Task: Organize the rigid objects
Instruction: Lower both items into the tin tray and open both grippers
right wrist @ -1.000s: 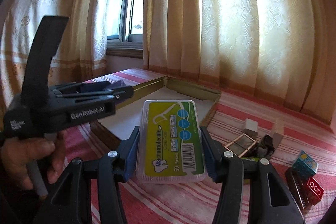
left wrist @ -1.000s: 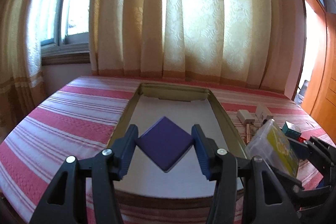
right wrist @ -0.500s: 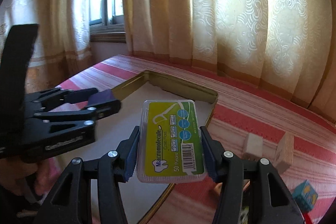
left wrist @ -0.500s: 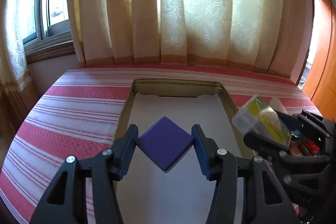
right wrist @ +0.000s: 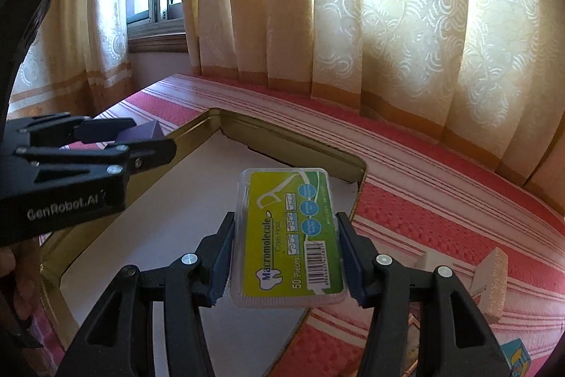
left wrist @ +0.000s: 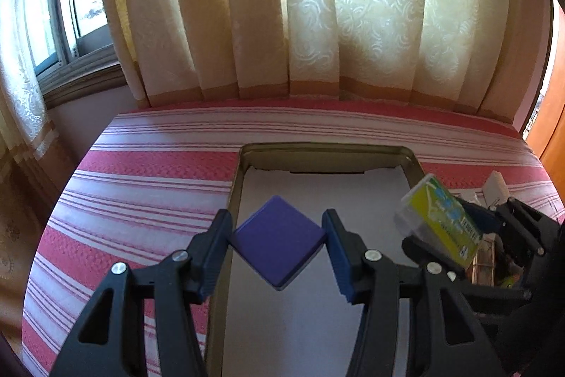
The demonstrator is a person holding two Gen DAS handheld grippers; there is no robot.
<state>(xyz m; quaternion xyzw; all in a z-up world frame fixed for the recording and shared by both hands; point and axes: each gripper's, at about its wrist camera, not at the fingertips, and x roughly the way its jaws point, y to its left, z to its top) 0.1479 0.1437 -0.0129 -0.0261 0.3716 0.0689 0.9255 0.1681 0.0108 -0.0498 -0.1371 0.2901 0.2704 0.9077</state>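
Cream curtains back a red-striped worktop. Left gripper clamps a purple square block; right gripper clamps a floss-pick box. Both now hover over the gold tray, having moved inward from its near edge.

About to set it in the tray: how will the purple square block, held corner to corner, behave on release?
The purple block looks rigid and flat. The left tool pinches only two opposite corners, so it may pivot. Released over the tray, it should land flat and not roll.
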